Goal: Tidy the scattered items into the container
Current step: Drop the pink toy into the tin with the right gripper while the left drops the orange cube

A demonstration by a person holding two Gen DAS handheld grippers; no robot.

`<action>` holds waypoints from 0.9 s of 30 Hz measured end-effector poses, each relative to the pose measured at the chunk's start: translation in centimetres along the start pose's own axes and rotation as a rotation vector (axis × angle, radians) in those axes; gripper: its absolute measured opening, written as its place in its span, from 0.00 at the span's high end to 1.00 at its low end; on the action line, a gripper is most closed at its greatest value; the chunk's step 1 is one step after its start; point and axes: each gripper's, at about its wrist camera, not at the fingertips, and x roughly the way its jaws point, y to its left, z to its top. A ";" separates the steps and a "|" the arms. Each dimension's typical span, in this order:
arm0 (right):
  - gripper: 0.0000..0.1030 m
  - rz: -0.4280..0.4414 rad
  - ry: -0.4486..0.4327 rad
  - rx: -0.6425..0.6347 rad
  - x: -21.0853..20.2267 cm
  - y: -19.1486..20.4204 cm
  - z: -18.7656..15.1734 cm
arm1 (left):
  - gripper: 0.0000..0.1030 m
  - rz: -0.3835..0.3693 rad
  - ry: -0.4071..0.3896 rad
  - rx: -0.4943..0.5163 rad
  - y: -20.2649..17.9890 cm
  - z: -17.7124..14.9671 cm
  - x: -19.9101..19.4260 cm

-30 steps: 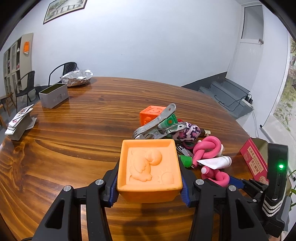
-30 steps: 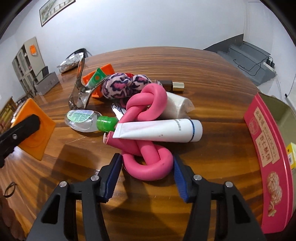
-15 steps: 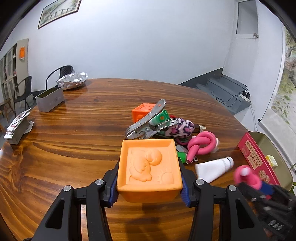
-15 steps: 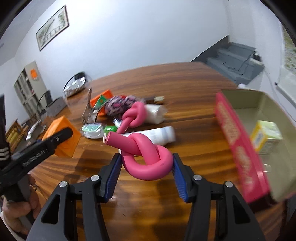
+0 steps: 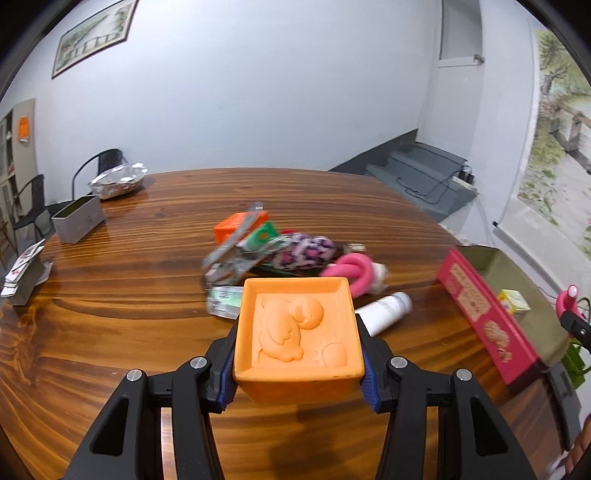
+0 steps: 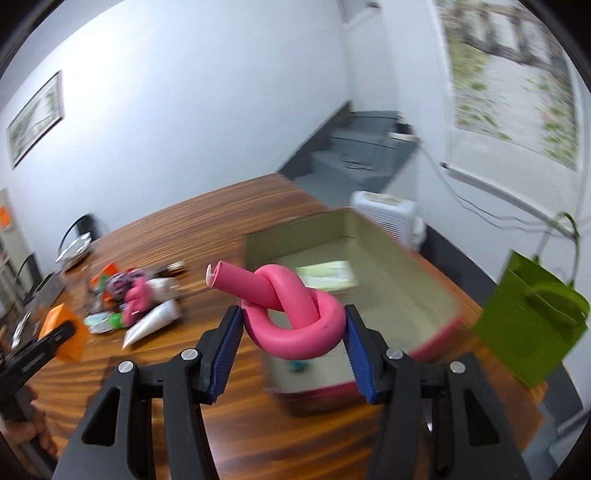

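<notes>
Right gripper [image 6: 293, 334] carried the knotted pink foam tube [image 6: 291, 317], clamped between its fingers, over the red-walled cardboard box [image 6: 406, 273]; left gripper [image 5: 297, 363] gripped a square orange embossed rubber block [image 5: 297, 332].

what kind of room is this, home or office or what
Probably a plain meeting or dining room, hard to say which: a big round wooden table, metal-framed chairs by a bare white wall, and a framed landscape picture.

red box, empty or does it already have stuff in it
Not empty. The red box stands open, with a yellow-green packet on its floor, seen in both views. The pink knotted tube remains clamped in the right gripper.
</notes>
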 end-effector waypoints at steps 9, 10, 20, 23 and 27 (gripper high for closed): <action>0.43 -0.063 0.005 0.040 1.2 -4.1 1.6 | 0.48 -0.086 0.006 0.067 -5.6 0.2 -0.7; 0.43 -0.061 0.010 0.044 1.5 -4.4 1.7 | 0.48 -0.091 0.007 0.071 -6.0 0.2 -0.7; 0.31 -0.019 0.011 0.073 2.0 -6.8 1.9 | 0.48 -0.159 0.033 0.126 -11.3 0.7 0.0; 0.28 -0.011 -0.003 0.099 1.5 -7.7 1.8 | 0.48 -0.193 0.035 0.151 -13.3 1.1 0.2; 0.27 -0.017 -0.011 0.129 1.3 -9.2 1.7 | 0.48 -0.248 0.047 0.188 -16.4 1.5 0.7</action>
